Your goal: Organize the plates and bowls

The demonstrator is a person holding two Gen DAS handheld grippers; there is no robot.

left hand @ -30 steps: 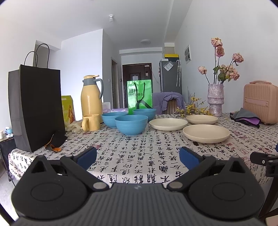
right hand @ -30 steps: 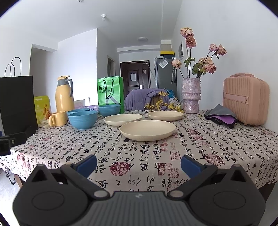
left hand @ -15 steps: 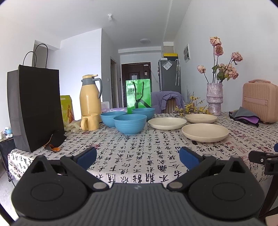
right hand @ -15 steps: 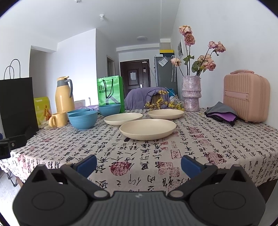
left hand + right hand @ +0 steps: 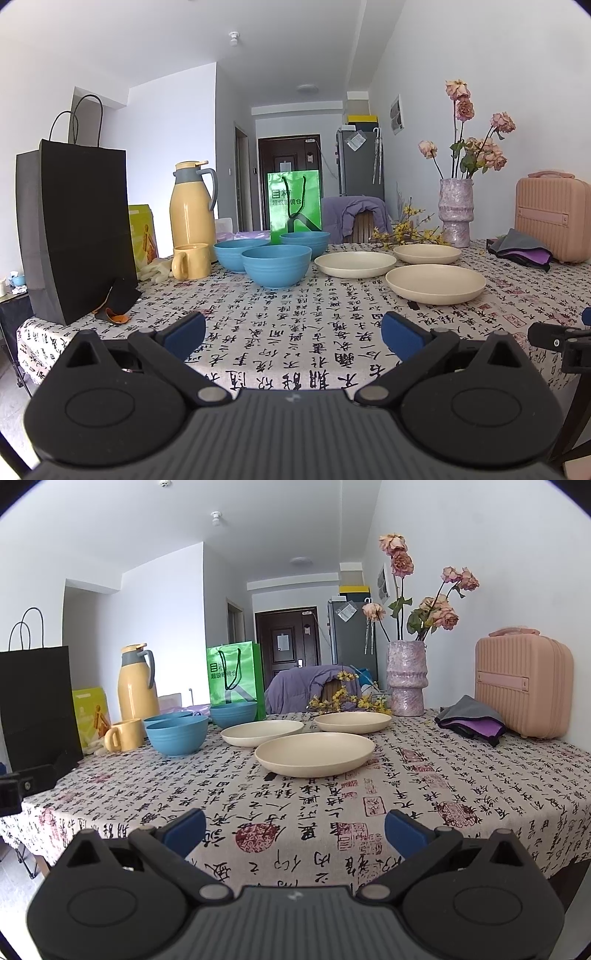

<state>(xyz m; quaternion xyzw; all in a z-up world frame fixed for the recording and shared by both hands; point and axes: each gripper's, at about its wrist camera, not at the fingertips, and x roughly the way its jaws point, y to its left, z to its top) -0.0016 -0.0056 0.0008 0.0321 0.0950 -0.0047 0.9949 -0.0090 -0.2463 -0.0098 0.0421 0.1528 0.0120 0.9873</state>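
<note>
Three blue ribbed bowls and three cream shallow plates sit on our bench point(image 5: 480, 786), which wears a cloth printed with black calligraphy. Nearest blue bowl point(image 5: 277, 266) is out front, with the second blue bowl point(image 5: 240, 253) behind it to the left and the third blue bowl point(image 5: 305, 240) behind to the right, all three bunched close together. Plates are to the right of them: the closest cream plate point(image 5: 315, 754) is nearest to us, the middle cream plate point(image 5: 261, 733) sits back and left of it, and the far cream plate point(image 5: 352, 722) sits back and right, just ahead of the speckled pink vase of dried roses point(image 5: 406, 679).

We've got the left gripper point(image 5: 293, 334) hovering low over the near edge of the bench, jaws spread wide with nothing between the blue pads. Same story for the right gripper point(image 5: 294, 829): jaws wide apart, empty, pointing at the closest cream plate.

Other stuff around: a yellow thermos jug point(image 5: 192, 206) with a yellow mug point(image 5: 190, 261) beside it, a tall black paper bag point(image 5: 74, 236) on the left, a green shopping bag point(image 5: 294, 206) behind the bowls, and a ribbed pink hard case point(image 5: 522, 686) against the right wall with a folded grey-and-purple cloth point(image 5: 471, 720) in front of it.
</note>
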